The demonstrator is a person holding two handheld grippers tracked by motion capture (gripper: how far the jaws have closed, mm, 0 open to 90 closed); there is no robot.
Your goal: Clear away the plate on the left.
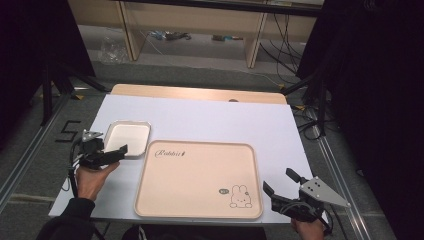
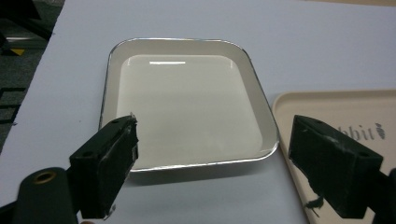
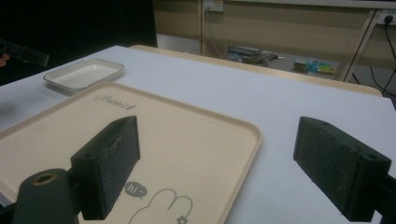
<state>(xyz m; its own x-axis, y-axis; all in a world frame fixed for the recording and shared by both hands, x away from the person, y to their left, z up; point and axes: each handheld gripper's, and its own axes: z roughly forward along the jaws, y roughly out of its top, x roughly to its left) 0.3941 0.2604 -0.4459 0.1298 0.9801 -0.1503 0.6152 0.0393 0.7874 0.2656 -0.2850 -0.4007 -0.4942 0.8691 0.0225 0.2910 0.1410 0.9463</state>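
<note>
A small white rectangular dish (image 2: 187, 100) with a thin metallic rim lies flat on the white table cover (image 1: 210, 117), toward the left side of the table in the high view. It holds nothing. Its right edge sits just beside the upper left corner of a large beige serving tray (image 1: 197, 177), the two near each other but apart.

The left gripper (image 1: 111, 154) hovers at the near edge of the dish. In the left gripper view its two black jaws stand wide apart, one over the near left corner of the dish and the other over the strip of table and tray edge to the dish's right; they grip nothing, and whether either touches the dish cannot be told. The person's left hand (image 1: 90, 177) holds this gripper from below, a dark sleeve trailing off the bottom of the high view.

The beige tray lies flat in the middle of the table's near half. It carries the word "Rabbit" in script near its upper left corner and a small rabbit drawing (image 1: 241, 196) with a "hi" speech bubble at its lower right corner. The tray is otherwise bare.

The right gripper (image 1: 281, 184) hangs just off the tray's lower right corner, its grey three-cornered plate pointing right. In the right gripper view its jaws are spread wide, one over the rabbit corner of the tray, the other over bare table cover, holding nothing.
</note>
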